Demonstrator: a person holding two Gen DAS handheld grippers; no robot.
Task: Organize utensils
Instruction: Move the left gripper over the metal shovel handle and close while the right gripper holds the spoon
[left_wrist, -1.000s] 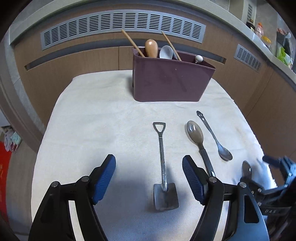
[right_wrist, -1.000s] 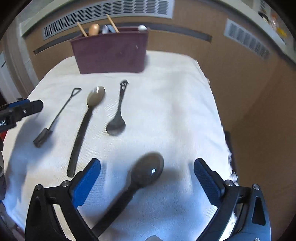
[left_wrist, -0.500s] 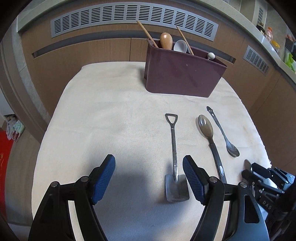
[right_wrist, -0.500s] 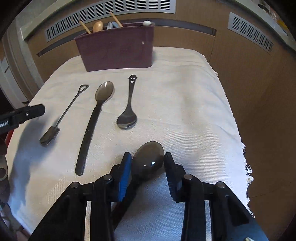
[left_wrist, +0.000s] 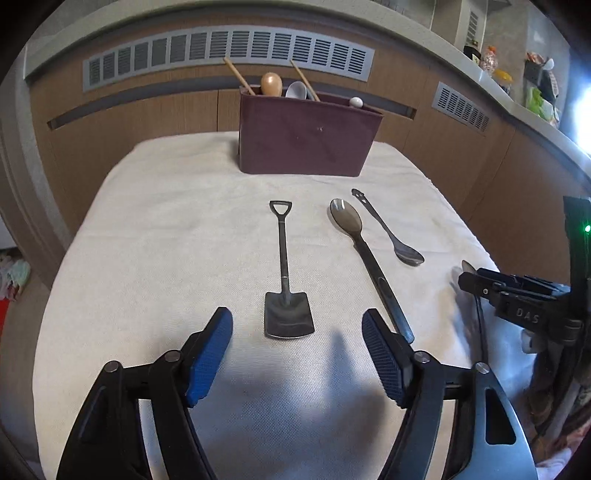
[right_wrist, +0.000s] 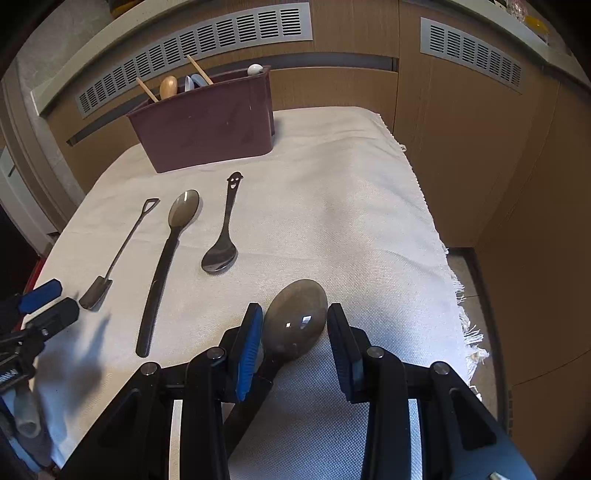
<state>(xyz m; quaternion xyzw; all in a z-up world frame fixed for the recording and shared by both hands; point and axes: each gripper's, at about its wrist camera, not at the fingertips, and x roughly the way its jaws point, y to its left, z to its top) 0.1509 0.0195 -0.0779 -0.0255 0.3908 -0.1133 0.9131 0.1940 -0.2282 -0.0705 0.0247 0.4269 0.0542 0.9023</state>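
So my right gripper (right_wrist: 294, 325) has just closed on the big smoky-grey plastic spoon (right_wrist: 297, 319) at the white cloth's (right_wrist: 332, 206) near edge, light, stiff, slick bowl, better gripped at the flat handle, while my left gripper (left_wrist: 297, 332), jaws apart, has been narrowing around nothing short of the small dark metal shovel-shaped spoon (left_wrist: 286, 291).

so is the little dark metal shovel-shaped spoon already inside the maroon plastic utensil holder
No, the shovel-shaped spoon lies flat on the white cloth, in front of the maroon utensil holder and apart from it.

text: "DAS", perhaps partly cut off | on: right gripper (left_wrist: 524, 295) body, left wrist view | other readable text: none
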